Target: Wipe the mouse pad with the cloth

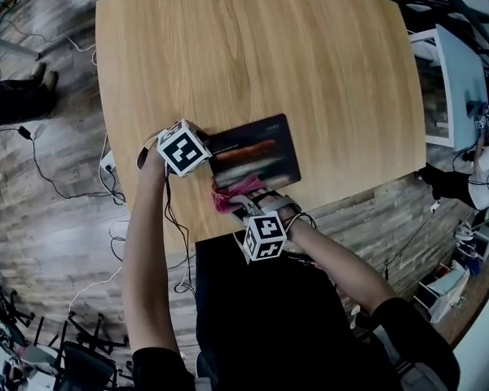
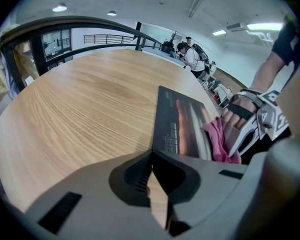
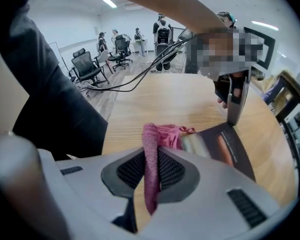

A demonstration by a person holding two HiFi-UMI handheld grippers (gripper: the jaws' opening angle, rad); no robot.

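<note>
Right gripper is squeezing the cloth to rub the mouse pad while the closed left gripper is pinning it.

- Right gripper: jaws clamped on the pink cloth; a strip of it runs down between the pads, the rest bunches just ahead of the tips.
- Cloth bunch lies on the wooden table, touching the near edge of the mouse pad.
- Mouse pad: dark, orange streak in the print, flat on the table, right of the jaws.
- Left gripper stands upright at the pad's far corner, tip down on it.
- Person's dark clothing fills the left side.
- Background: office chairs, people standing.
</note>
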